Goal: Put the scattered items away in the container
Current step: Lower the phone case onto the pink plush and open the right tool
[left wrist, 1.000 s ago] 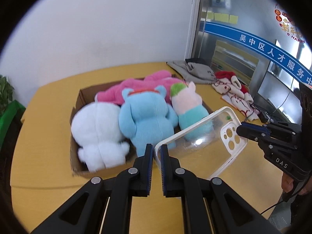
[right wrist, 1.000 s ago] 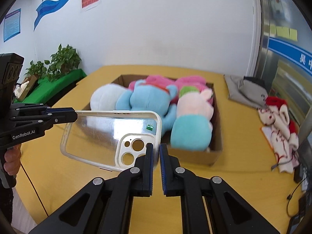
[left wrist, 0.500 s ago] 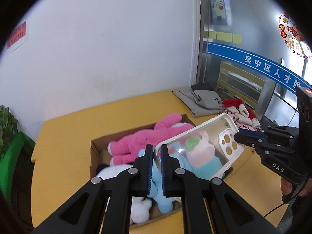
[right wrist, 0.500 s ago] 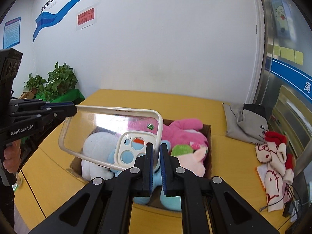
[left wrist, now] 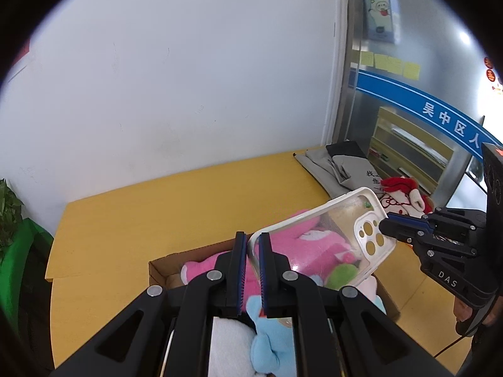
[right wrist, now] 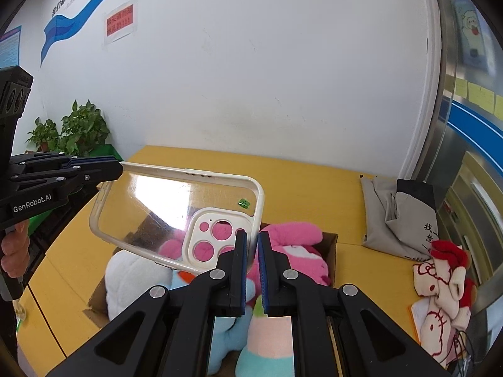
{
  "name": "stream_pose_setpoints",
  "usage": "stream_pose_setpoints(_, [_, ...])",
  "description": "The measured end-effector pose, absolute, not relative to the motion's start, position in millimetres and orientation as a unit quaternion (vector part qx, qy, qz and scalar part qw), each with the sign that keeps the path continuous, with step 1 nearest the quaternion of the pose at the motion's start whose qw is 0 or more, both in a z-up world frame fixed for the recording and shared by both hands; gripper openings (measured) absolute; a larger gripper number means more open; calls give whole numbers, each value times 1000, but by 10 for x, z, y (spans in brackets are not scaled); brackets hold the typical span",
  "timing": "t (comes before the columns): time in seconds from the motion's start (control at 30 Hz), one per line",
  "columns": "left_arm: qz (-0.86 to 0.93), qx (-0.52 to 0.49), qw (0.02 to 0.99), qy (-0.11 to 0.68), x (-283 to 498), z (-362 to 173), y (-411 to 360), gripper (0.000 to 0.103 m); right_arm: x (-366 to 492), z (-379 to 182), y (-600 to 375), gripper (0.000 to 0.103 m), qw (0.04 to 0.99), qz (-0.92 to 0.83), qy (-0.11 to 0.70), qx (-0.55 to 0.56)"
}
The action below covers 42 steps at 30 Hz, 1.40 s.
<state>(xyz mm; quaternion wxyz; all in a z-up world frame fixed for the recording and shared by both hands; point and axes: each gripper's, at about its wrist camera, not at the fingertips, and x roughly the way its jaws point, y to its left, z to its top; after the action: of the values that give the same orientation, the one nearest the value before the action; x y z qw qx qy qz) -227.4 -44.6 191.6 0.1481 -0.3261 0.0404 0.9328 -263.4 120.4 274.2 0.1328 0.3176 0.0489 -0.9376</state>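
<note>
Raised higher above the cardboard box (right wrist: 331, 245) of plush toys (right wrist: 298, 245) than a second ago, near the tabletop's (left wrist: 188, 194) far right corner. Clear phone case (right wrist: 176, 201) now over the box, not beside it: ready to lower in. Left gripper (left wrist: 250, 251) and right gripper (right wrist: 253, 251) each clamped narrow on an opposite case corner.

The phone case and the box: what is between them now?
Only air. In both wrist views the phone case hangs above the box of plush toys, each end pinched by a gripper: left, right.
</note>
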Motion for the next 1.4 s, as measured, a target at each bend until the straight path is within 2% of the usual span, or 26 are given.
stream_pose_setpoints(0.57, [882,-447,148,10,-3476,583,-440,7,-3830,1463,1293,7,113,-890,26,440])
stream_pose_setpoints(0.77, [875,-462,145,8,-3584,366,-466,7,-3917,1161,1260,8,107,-877,27,468])
stream_pose_setpoints(0.97, [876,-464,133,-20,-3633,325,-534,9,-3935,1097,1212,8,101,-874,26,474])
stream_pose_setpoints(1.03, [881,-456,126,-24,-3604,370,-554,12,-3922,1095,1213,9,100,-875,22,473])
stream_pose_setpoints(1.1, [887,-445,118,-35,-3547,470,-605,27,-3887,1112,1215,11,103,-876,22,471])
stream_pose_setpoints(1.13, [891,-436,116,-43,-3498,547,-638,32,-3852,1140,1220,15,105,-877,22,468])
stream_pose_setpoints(1.17, [896,-426,113,-49,-3437,633,-669,44,-3810,1179,1229,33,105,-879,23,464])
stream_pose_setpoints(1.2, [902,-414,110,-51,-3358,736,-695,52,-3756,1235,1241,58,103,-883,24,457])
stream_pose_setpoints(1.27, [915,-388,100,-47,-3169,957,-733,57,-3617,1392,1263,78,103,-893,24,437])
stream_pose_setpoints(1.33, [927,-362,91,-41,-2930,1187,-758,62,-3457,1588,1264,82,104,-902,29,418])
stream_pose_setpoints(1.4, [938,-335,80,-38,-2670,1396,-775,74,-3257,1786,1255,96,102,-912,40,396])
